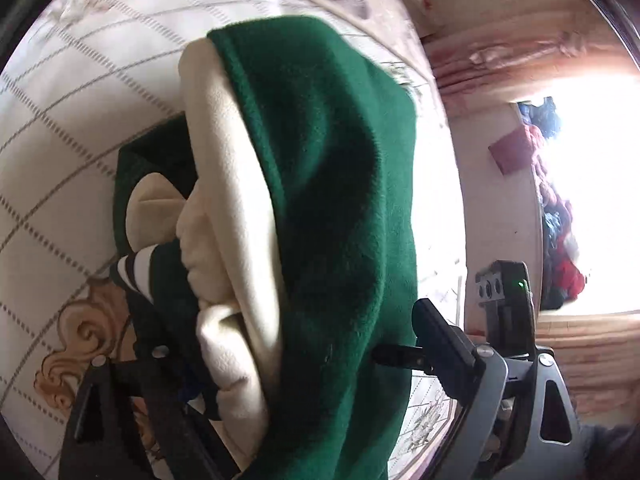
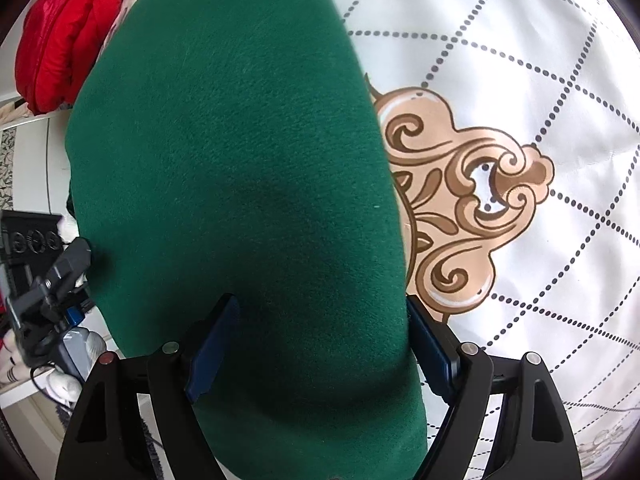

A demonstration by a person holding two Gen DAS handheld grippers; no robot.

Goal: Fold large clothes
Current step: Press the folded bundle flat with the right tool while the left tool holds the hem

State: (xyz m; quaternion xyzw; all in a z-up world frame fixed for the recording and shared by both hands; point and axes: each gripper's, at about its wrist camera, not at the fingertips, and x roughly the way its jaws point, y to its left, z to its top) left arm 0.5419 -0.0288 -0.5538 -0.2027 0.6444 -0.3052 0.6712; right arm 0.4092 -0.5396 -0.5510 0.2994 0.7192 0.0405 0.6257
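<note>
The green garment (image 2: 240, 184), folded into a thick bundle on the white quilt (image 2: 520, 40), is the landmark for everything here. Nearest, the right gripper (image 2: 320, 344) straddles the bundle's near end with its jaws spread wide; its blue pads (image 2: 208, 352) sit against the two flanks of the cloth, but whether they actually squeeze it cannot be told. The left gripper (image 1: 280, 360) also has the bundle between its fingers (image 1: 444, 348), and there the jaws stand apart, the right-side finger just clear of the green edge, so that end looks released or close to it. Past that, on the bundle's open side, the cream lining (image 1: 228, 200) bulges out in loose rolls beside a striped cuff (image 1: 134, 276). Beyond the garment's far edge the quilt's tan scroll print (image 2: 460, 208) lies uncovered, and further off a red jacket (image 2: 68, 36) rests by the bed's border. The main risk, as I judge it, is the fold springing open: the fleece is bulky and the lining is already spilling, so lifting either gripper away quickly could drag a layer with it. A pad catching the nap would pull the stack askew. A loose cuff could also slip out and spoil the shape.
</note>
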